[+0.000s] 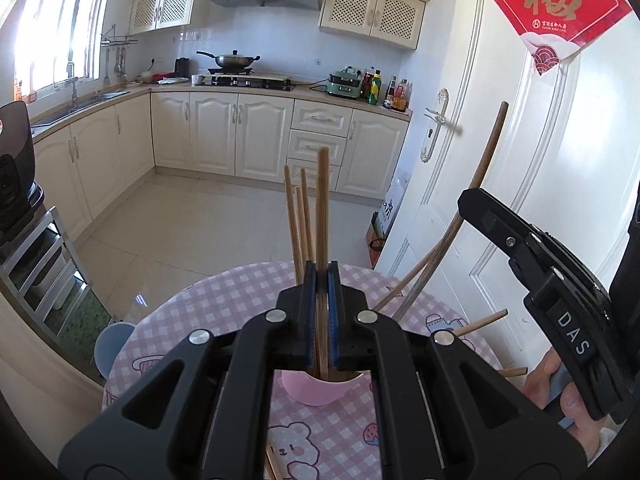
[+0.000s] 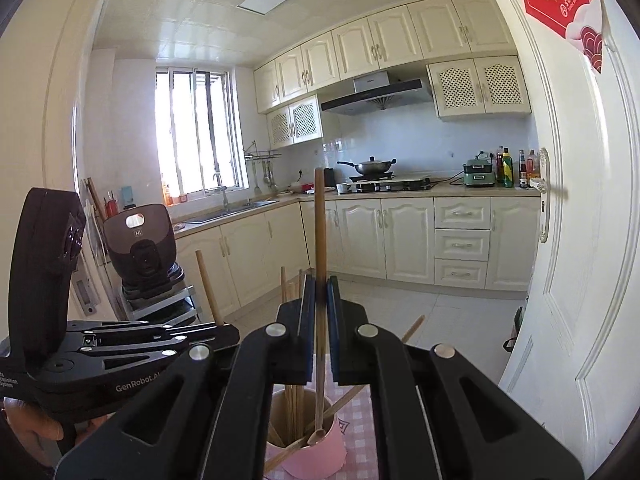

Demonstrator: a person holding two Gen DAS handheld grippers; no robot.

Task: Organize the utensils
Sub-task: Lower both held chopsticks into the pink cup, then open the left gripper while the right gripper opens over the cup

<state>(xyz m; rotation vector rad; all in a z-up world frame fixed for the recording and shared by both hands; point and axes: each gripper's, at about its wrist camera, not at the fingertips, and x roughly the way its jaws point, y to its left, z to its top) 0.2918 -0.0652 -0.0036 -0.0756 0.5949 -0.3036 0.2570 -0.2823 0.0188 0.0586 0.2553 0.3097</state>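
Pink-and-white checked cloth covers the round table, where a pink cup stands close under both grippers, already crowded with wooden chopsticks standing upright or leaning out over its rim. More chopsticks lie loose on the cloth at the right. Behind are cream kitchen cabinets, a wok on the stove and a white door close by on the right. The left gripper is clenched on a pale chopstick that rises upright between its blue pads, its lower end reaching into the cup. The right gripper is clamped on a long wooden spoon, whose bowl sits inside the cup's mouth.
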